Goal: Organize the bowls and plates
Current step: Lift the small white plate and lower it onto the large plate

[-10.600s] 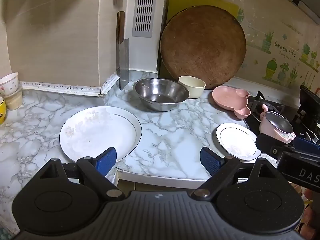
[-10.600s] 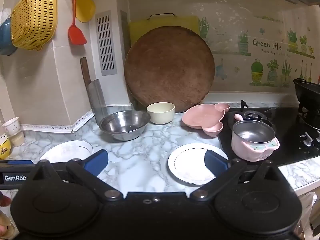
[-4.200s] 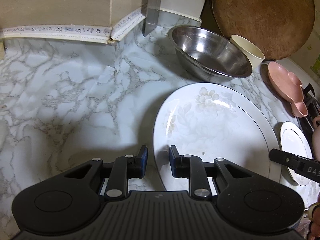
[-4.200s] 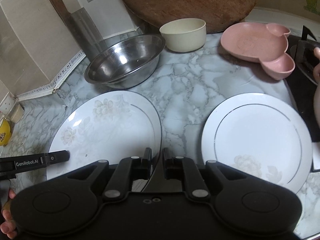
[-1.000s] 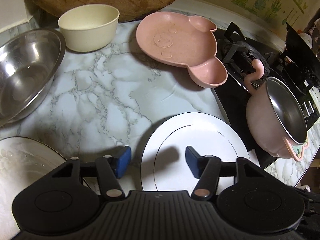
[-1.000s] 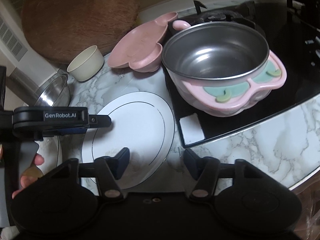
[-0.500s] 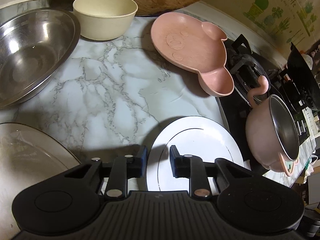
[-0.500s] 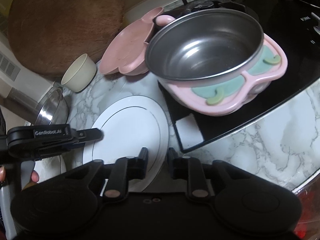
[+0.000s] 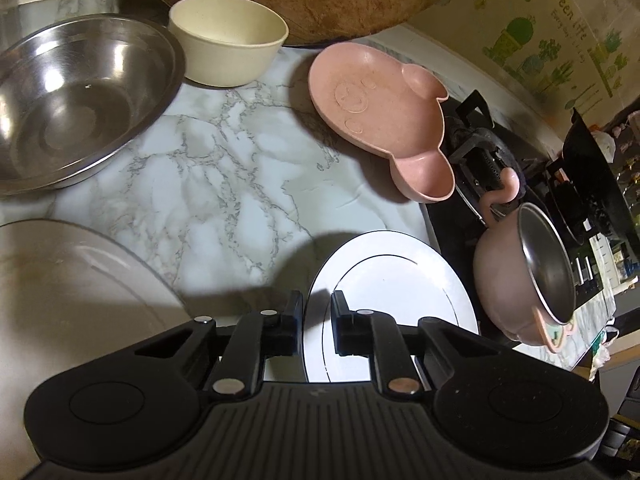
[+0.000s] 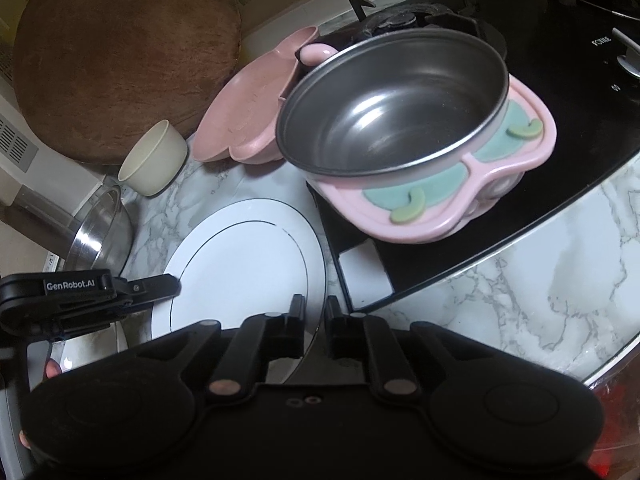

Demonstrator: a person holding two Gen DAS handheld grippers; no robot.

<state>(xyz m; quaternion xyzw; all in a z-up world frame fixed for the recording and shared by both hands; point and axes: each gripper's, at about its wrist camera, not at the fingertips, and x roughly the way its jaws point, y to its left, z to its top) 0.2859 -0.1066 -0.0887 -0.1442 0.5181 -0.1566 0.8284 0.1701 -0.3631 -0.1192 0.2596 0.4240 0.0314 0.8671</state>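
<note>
A small white plate (image 9: 392,292) with a thin dark ring lies on the marble counter (image 9: 224,184); it also shows in the right wrist view (image 10: 244,264). My left gripper (image 9: 314,312) is shut on the plate's left rim. My right gripper (image 10: 314,316) is shut on its right rim. The left gripper also shows in the right wrist view (image 10: 160,282), touching the plate's left edge. A large white plate (image 9: 68,292) lies at the left. A steel bowl (image 9: 72,100), a cream bowl (image 9: 228,40) and a pink pig-shaped dish (image 9: 380,112) stand behind.
A pink pot with a steel inner bowl (image 10: 400,128) sits on the black stove top (image 10: 560,80), close to the small plate's right side. A round wooden board (image 10: 120,52) leans against the back wall. The counter's front edge (image 10: 600,352) runs at the lower right.
One second ago both grippers were open around the small plate's rims. Both have since closed onto the rims. The cameras have tilted and moved slightly closer.
</note>
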